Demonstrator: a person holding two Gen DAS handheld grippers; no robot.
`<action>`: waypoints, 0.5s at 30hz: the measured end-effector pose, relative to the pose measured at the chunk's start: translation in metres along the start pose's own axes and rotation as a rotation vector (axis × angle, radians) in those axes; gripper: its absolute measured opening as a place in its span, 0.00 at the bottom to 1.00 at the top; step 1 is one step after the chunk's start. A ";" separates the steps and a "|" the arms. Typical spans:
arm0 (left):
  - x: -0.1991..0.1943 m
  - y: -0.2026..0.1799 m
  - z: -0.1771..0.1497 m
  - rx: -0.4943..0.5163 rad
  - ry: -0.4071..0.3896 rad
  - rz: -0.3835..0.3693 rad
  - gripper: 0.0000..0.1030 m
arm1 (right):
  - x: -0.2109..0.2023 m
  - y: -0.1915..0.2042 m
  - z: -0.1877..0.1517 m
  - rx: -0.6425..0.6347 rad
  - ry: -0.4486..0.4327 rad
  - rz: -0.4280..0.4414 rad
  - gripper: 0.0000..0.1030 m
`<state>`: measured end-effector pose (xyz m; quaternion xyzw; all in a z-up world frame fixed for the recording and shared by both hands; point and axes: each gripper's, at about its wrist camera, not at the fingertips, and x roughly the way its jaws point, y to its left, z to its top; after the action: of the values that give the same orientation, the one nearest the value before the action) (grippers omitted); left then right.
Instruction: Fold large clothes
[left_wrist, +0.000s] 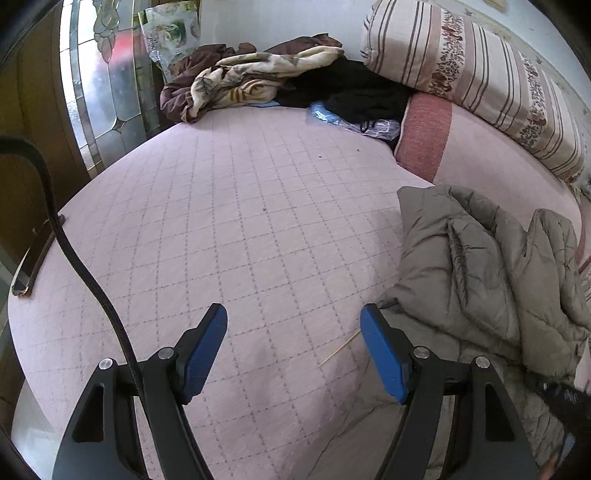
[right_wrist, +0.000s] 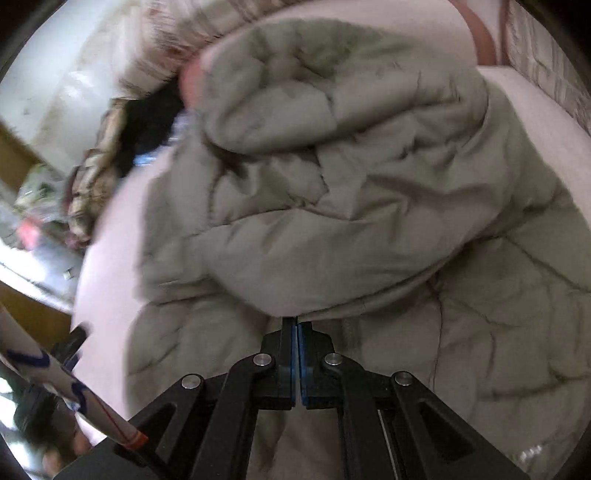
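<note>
A grey-beige puffer jacket (left_wrist: 480, 266) lies crumpled on the pink quilted bed (left_wrist: 240, 221), at the right of the left wrist view. My left gripper (left_wrist: 293, 350) is open and empty above the bedcover, just left of the jacket's edge. In the right wrist view the jacket (right_wrist: 351, 184) fills most of the frame, blurred by motion. My right gripper (right_wrist: 296, 328) is shut on an edge of the jacket, with a fold of it draped over the fingertips.
A heap of blankets and dark clothes (left_wrist: 277, 81) lies at the far end of the bed. A striped pillow (left_wrist: 480, 74) leans at the back right. A glass door (left_wrist: 99, 92) stands at left. A black strap (left_wrist: 74, 258) hangs near the left gripper.
</note>
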<state>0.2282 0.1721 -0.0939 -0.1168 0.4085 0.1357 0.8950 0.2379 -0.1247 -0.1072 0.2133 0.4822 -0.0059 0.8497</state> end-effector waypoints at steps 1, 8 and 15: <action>0.000 0.001 -0.001 0.000 0.001 0.001 0.71 | 0.006 -0.002 0.006 0.009 0.002 -0.023 0.01; -0.004 0.001 0.000 0.009 -0.006 0.003 0.71 | -0.007 -0.001 0.018 -0.032 0.010 -0.008 0.05; -0.006 -0.008 0.003 0.034 -0.007 -0.005 0.71 | -0.113 0.005 0.020 -0.165 -0.198 -0.011 0.17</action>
<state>0.2291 0.1646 -0.0863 -0.1022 0.4073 0.1272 0.8986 0.1945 -0.1491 -0.0033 0.1386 0.3960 0.0081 0.9077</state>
